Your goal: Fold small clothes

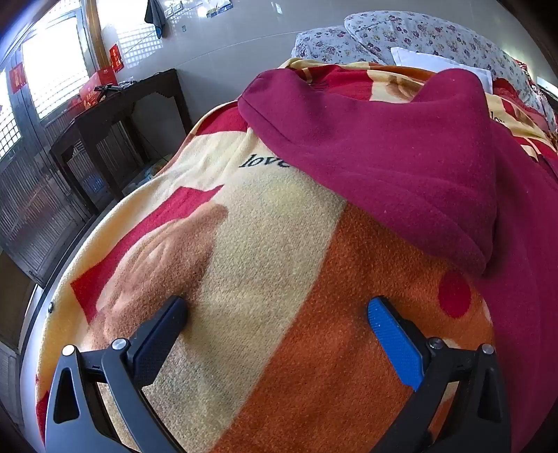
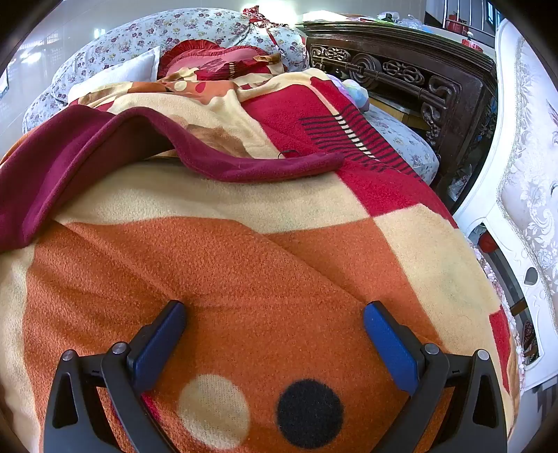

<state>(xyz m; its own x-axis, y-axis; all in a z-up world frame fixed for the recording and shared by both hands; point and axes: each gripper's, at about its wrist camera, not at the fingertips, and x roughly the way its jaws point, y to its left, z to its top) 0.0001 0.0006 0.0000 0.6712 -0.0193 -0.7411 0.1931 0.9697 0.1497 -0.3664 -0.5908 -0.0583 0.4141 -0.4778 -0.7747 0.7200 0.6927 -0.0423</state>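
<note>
Left wrist view: left gripper point(image 1: 277, 310) angled down over the patterned blanket point(image 1: 265, 244), fingers spread wide, nothing between them, tips just above or perhaps brushing the pile; contact cannot be settled. The maroon fleece garment point(image 1: 401, 156) lies ahead and to the right of these fingers, its nearest rolled hem close beyond the right-hand pad. Its visible body runs from far left to near right across the frame, so the long axis looks diagonal to the fingers. Right wrist view: right gripper point(image 2: 275, 313) likewise wide apart and empty, over the orange patch of blanket point(image 2: 209, 265); here the garment point(image 2: 69, 163) sits ahead and to the left, one narrow strip, possibly a sleeve or hem, trailing rightward across the blanket. Judgement: the garment lies between the two hands, and the left gripper appears nearer to a graspable edge. The left view shows the bulk and the thick near fold; the right view alone shows the thin trailing strip and a raised edge with shadow beneath. Floral pillows point(image 2: 146, 31) sit well beyond. Folding not yet begun.
</note>
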